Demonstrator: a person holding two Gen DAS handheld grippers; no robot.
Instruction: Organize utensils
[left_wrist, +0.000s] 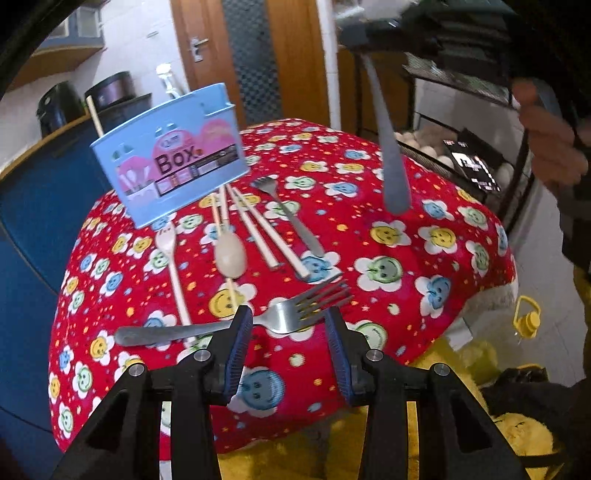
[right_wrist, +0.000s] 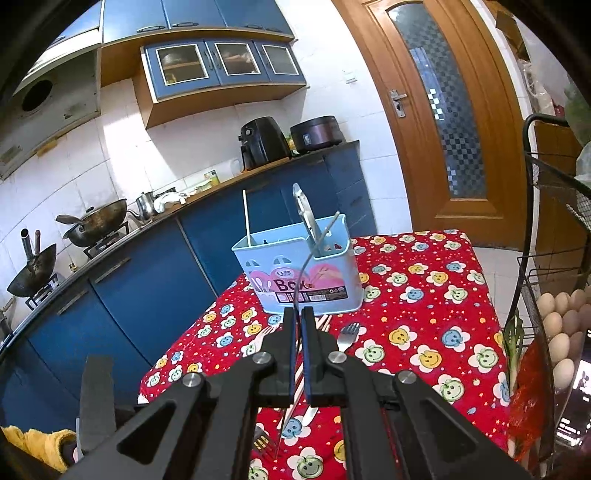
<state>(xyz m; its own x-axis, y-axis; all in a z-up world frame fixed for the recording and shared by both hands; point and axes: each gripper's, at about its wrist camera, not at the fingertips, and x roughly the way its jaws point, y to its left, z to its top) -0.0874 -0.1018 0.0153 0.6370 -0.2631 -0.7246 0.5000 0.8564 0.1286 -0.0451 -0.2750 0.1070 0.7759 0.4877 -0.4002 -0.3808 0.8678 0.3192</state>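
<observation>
Steel fork (left_wrist: 236, 325) on red cloth (left_wrist: 424, 229), L gripper (left_wrist: 289, 325) jaws apart over it; R gripper (right_wrist: 298, 314) clamped on spoon (right_wrist: 308, 254) nr blue box (right_wrist: 295, 266).

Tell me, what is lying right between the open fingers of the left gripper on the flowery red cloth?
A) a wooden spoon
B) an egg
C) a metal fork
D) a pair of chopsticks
C: the metal fork lies crosswise on the red cloth, with its neck between the spread fingers of the left gripper, its tines pointing right.
</observation>
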